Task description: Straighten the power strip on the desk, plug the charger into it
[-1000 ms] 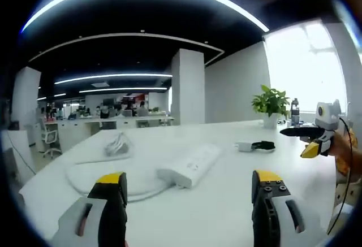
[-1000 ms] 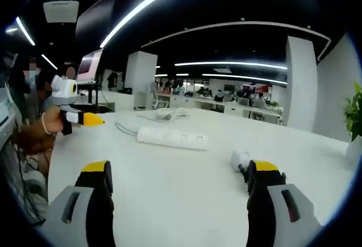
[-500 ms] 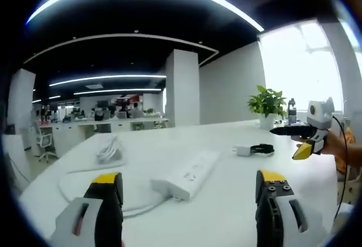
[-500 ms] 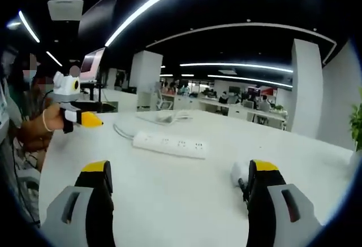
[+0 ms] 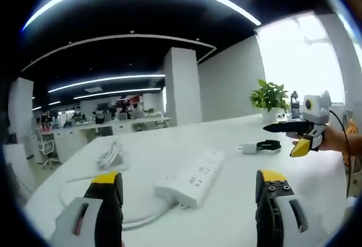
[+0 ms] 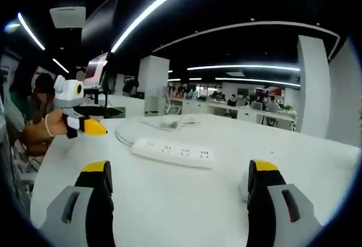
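Plant (image 5: 270, 96) far right beyond left gripper (image 5: 189, 193); both jaws apart, empty; power strip (image 5: 192, 176) ahead between; charger (image 6: 244, 186) probably behind right gripper (image 6: 178, 187) jaw; white desk (image 6: 169, 202), open office.

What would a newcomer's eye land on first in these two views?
The white power strip lying slantwise mid-desk, its cable looping off to a coiled bundle behind. Beyond it, the white charger with a black cable lies near the right gripper. Both grippers hover open above the white desk, holding nothing.
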### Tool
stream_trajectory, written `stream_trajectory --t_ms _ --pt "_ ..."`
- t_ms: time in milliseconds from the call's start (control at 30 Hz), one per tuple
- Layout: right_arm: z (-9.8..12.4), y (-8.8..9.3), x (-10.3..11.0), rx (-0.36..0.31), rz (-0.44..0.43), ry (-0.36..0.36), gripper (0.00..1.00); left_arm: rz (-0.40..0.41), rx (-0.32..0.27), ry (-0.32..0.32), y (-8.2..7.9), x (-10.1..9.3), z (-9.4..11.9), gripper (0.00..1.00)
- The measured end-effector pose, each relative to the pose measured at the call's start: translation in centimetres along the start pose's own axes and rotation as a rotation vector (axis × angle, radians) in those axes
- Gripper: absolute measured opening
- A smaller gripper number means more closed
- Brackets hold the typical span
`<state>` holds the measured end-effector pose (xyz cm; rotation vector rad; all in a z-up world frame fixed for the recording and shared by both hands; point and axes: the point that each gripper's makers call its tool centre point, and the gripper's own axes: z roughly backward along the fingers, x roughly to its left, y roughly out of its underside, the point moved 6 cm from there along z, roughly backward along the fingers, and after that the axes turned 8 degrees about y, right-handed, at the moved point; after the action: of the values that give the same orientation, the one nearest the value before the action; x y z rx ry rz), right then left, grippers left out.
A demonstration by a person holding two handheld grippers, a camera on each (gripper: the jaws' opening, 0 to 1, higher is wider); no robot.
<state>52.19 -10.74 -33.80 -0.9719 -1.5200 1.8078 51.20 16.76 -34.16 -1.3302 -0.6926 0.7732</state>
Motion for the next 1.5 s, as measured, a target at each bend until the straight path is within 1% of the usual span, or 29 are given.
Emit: stream_trajectory --t_ms 133,367,500,600,700,833,1033,1200,1267,1333,1400,1500 --pt "-1.0 -0.3 -0.3 -0.003 0.023 -0.005 1.0 -0.003 0.005 -0.019 0.1 0.6 -0.5 0.99" --pt "-2.4 -0.2 -1.3 -0.006 -0.01 -0.001 0.99 0.005 0.014 -0.028 0.2 1.3 -1.4 0.99" --pt "-3.0 0.2 -1.8 -0.002 -0.006 0.013 0.99 0.008 0.021 -0.03 0.4 1.4 -1.7 0.99" --pt "-3.6 0.4 -2.3 0.005 -0.019 0.018 0.99 0.013 0.025 -0.031 0.7 1.5 -2.1 0.99" --pt "-4.1 0.5 -2.6 0.01 -0.028 0.021 0.98 0.022 0.044 -0.03 1.2 1.5 -2.4 0.99" --pt "-4.9 0.5 -3.1 0.001 -0.042 0.025 0.98 0.027 0.053 -0.031 1.5 1.5 -2.7 0.99" --pt "-6.3 0.5 -3.7 -0.004 -0.047 -0.007 0.98 0.026 0.074 -0.037 1.7 1.6 -2.8 0.99" --pt "-7.6 0.7 -4.3 0.006 -0.039 -0.026 0.98 0.028 0.074 -0.043 1.6 1.7 -3.0 0.99" --pt "-8.2 0.9 -4.4 0.015 -0.033 -0.041 0.97 0.025 0.081 -0.05 1.8 1.9 -3.3 0.99" --pt "-8.6 1.3 -4.4 0.055 -0.012 -0.059 0.96 0.027 0.087 -0.06 1.9 2.1 -3.4 0.99" --pt "-9.2 1.6 -4.6 0.062 -0.024 -0.063 0.96 0.036 0.093 -0.073 2.1 2.2 -3.6 0.99" --pt "-9.6 1.8 -4.7 0.077 -0.038 -0.072 0.96 0.05 0.102 -0.076 2.3 2.4 -3.8 0.99"
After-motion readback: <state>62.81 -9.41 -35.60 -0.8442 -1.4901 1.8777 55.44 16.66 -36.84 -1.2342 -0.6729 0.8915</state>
